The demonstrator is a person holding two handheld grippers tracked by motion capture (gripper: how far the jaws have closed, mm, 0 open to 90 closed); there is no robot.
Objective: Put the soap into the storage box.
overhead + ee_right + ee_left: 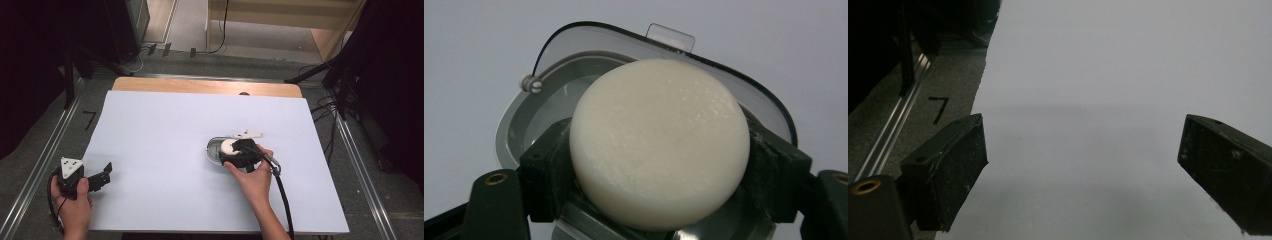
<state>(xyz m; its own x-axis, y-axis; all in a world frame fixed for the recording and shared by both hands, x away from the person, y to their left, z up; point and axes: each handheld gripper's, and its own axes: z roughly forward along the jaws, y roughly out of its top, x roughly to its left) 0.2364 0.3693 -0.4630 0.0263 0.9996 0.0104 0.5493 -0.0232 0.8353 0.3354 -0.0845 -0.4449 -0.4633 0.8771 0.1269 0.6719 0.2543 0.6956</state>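
A round cream-white soap bar (659,142) sits between the two black jaws of my right gripper (659,165), which press on its left and right sides. Under it lies an open grey soap box (519,130) with a clear hinged lid (664,37) folded back behind. In the high view the right gripper (235,150) holds the soap bar (228,146) just over the box (212,149), right of the table's middle. My left gripper (102,172) rests at the table's front left corner, its jaws wide apart with only bare white surface (1083,140) between them.
A white sheet (165,150) covers the table, with a wooden strip (200,86) along the far edge. Metal rails (45,160) run on both sides, and black stands and cables stand on the grey floor beyond.
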